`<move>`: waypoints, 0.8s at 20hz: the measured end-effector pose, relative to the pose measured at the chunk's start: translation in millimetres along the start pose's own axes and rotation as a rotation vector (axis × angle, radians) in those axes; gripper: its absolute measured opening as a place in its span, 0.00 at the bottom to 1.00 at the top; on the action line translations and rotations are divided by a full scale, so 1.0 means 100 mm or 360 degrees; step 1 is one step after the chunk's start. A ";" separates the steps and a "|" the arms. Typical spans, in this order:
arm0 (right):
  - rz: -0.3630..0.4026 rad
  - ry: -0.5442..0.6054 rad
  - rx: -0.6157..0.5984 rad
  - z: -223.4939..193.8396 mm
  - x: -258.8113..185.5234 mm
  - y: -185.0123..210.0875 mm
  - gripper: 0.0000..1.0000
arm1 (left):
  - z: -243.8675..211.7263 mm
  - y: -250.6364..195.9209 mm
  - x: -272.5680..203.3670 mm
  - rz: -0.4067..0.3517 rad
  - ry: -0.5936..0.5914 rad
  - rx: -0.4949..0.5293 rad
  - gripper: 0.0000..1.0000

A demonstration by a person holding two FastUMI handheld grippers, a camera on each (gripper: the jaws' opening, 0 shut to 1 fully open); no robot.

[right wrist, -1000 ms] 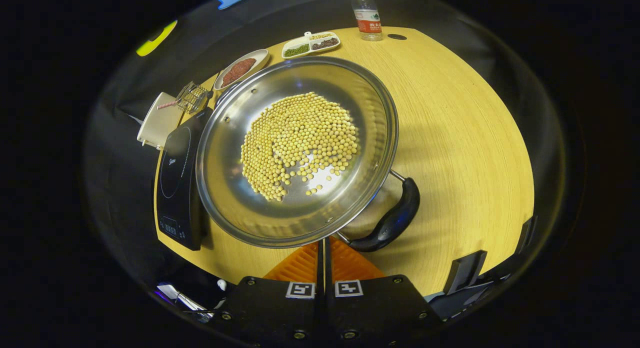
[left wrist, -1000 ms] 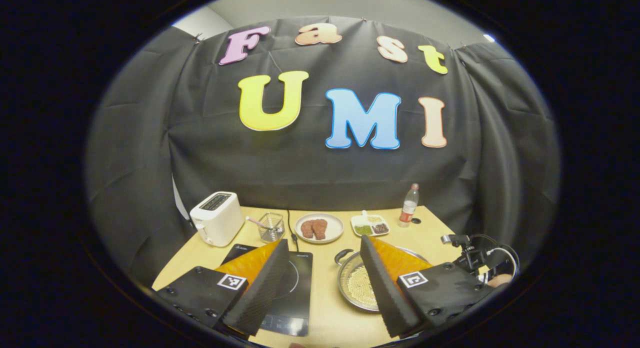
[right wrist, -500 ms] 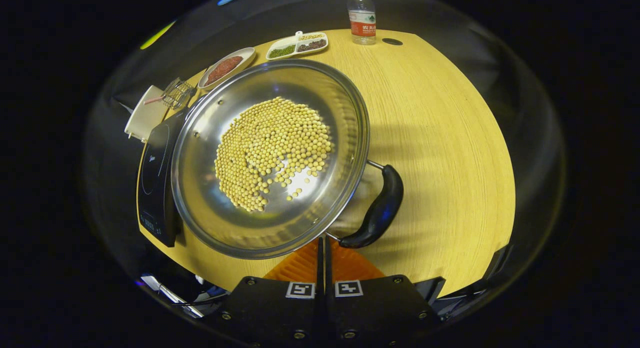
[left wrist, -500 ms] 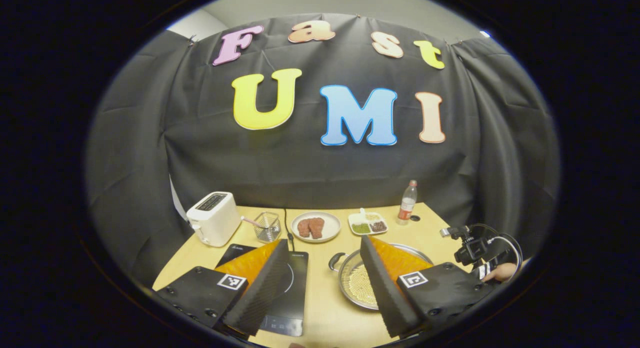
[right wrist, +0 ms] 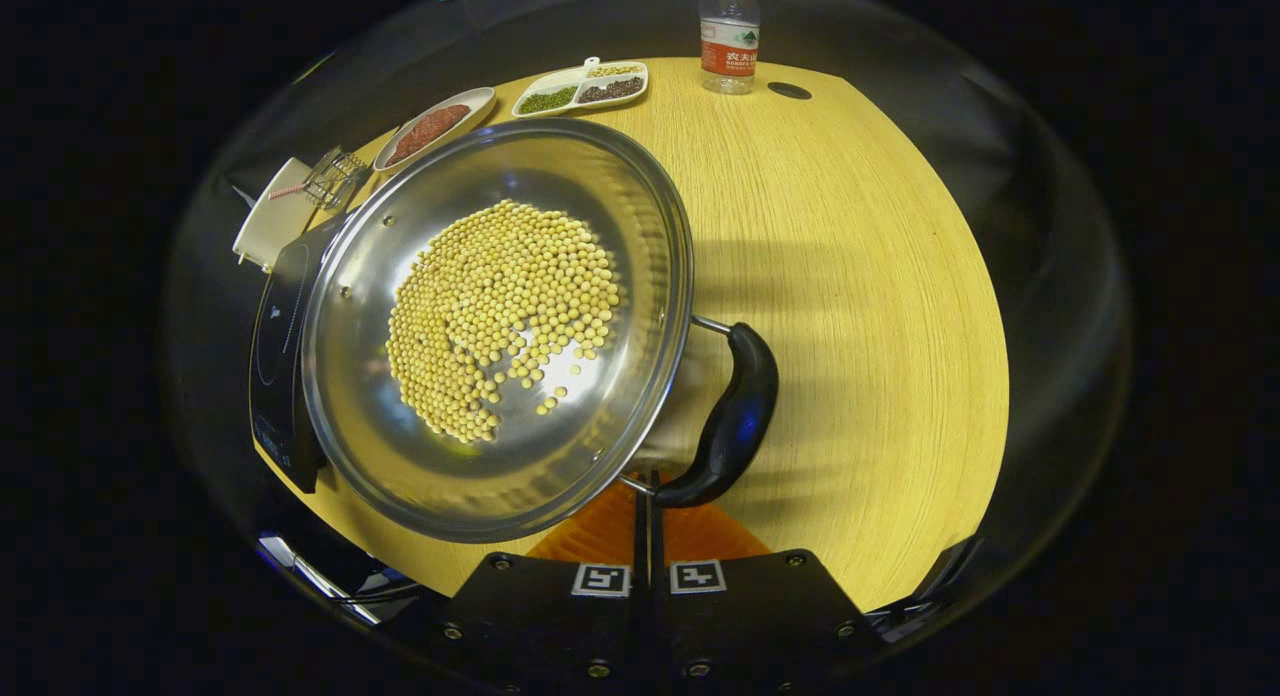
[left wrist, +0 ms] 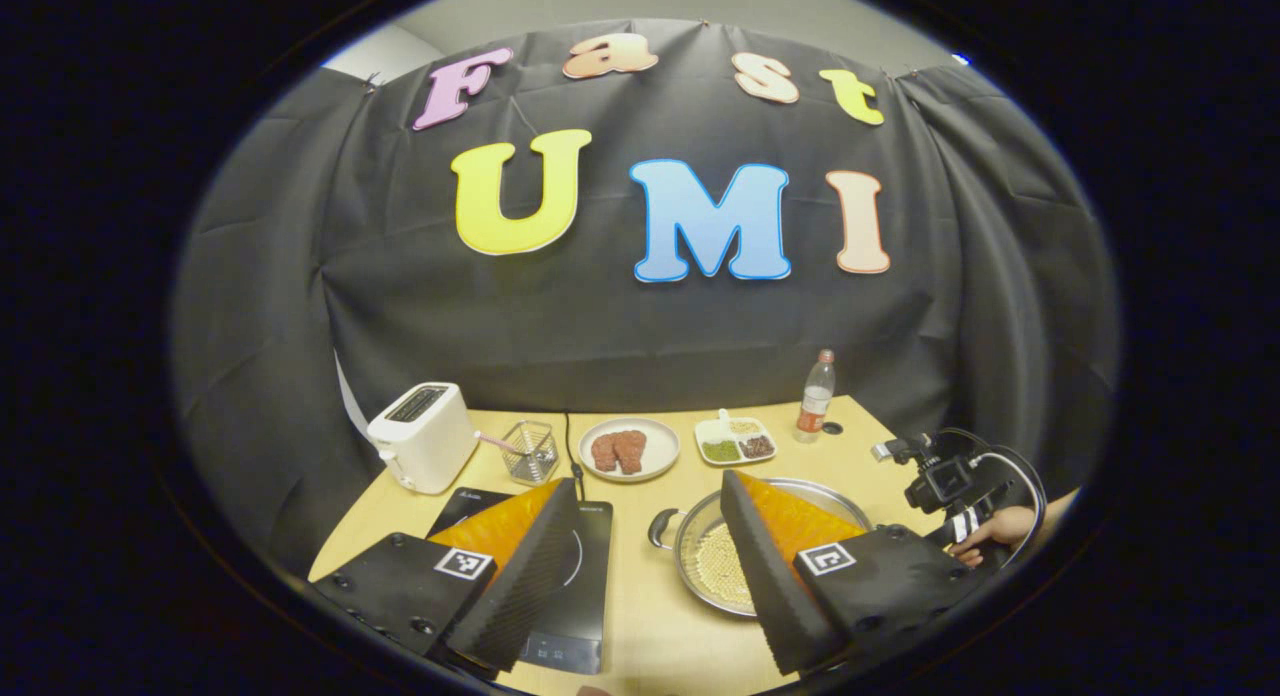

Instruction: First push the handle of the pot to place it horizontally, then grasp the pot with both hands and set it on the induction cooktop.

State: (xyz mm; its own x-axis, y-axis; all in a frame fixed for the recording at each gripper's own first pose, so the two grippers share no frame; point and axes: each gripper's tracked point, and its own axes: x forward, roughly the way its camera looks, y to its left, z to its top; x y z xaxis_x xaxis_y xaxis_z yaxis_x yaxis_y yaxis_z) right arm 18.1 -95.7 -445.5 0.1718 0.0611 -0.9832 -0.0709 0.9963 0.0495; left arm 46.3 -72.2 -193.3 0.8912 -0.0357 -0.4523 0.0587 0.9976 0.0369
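The first step, pushing the handle round, is judged to be in hand. In the right gripper view the right tongs (right wrist: 645, 491) are seen clenched, finger against finger with nothing between, their tip pressed at the near end of the black handle (right wrist: 735, 416) of the pot (right wrist: 420, 476). The pot, with a layer of pale beans (right wrist: 500, 311) in it, is set on the desk (right wrist: 860, 276), just beside the induction cooktop (right wrist: 272, 346) and not yet on it. In the left gripper view the left tongs (left wrist: 650, 551) are held released and wide above the desk, with the cooktop seen behind one finger and the pot behind the other; the pot's second handle (left wrist: 660, 528) is turned toward the cooktop. The next move is judged to call for the push to be finished until both handles lie across, then for each handle to be gripped, and the pot kept level so that no beans are spilled.
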 end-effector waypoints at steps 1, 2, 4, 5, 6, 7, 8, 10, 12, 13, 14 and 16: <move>-0.0011 -0.0001 -0.0020 0.03 0.02 -0.03 0.00 | -0.01 0.00 0.01 0.0002 0.0002 -0.0001 0.92; -0.0021 -0.0005 -0.0038 0.08 0.03 -0.06 0.00 | 0.00 0.00 0.02 0.0005 0.0002 -0.0001 0.92; -0.0036 -0.0012 -0.0067 0.15 0.05 -0.12 0.00 | 0.00 -0.01 0.06 0.0016 0.0007 0.0001 0.92; -0.0039 -0.0013 -0.0076 0.19 0.06 -0.14 0.00 | -0.02 -0.01 0.06 0.0021 0.0009 0.0001 0.92; -0.0039 -0.0016 -0.0081 0.22 0.06 -0.16 0.00 | -0.02 -0.01 0.07 0.0027 0.0013 0.0001 0.92; -0.0040 -0.0019 -0.0086 0.26 0.07 -0.18 0.00 | 0.00 -0.01 0.07 0.0034 0.0017 0.0000 0.92; -0.0042 -0.0029 -0.0087 0.30 0.08 -0.20 0.01 | -0.02 -0.02 0.07 0.0039 0.0023 -0.0002 0.92; -0.0035 -0.0044 -0.0081 0.37 0.12 -0.23 0.00 | -0.05 -0.05 0.09 0.0046 0.0037 -0.0007 0.92; -0.0027 -0.0051 -0.0087 0.42 0.15 -0.25 0.00 | -0.07 -0.09 0.08 0.0058 0.0047 -0.0008 0.92; -0.0020 -0.0053 -0.0091 0.44 0.16 -0.24 0.00 | -0.08 -0.11 0.08 0.0062 0.0049 -0.0008 0.92; -0.0011 -0.0052 -0.0091 0.45 0.17 -0.23 0.01 | -0.07 -0.14 0.09 0.0067 0.0051 -0.0008 0.92; 0.0006 -0.0054 -0.0093 0.46 0.18 -0.22 0.00 | -0.10 -0.17 0.09 0.0079 0.0059 -0.0015 0.92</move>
State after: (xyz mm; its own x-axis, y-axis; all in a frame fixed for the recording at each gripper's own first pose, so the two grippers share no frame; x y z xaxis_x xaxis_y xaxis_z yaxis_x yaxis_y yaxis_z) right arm 68.1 -114.1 -455.8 0.2047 0.0678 -0.9765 -0.1287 0.9908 0.0418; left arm 48.9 -89.1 -206.8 0.8756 0.0157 -0.4829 0.0106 0.9986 0.0517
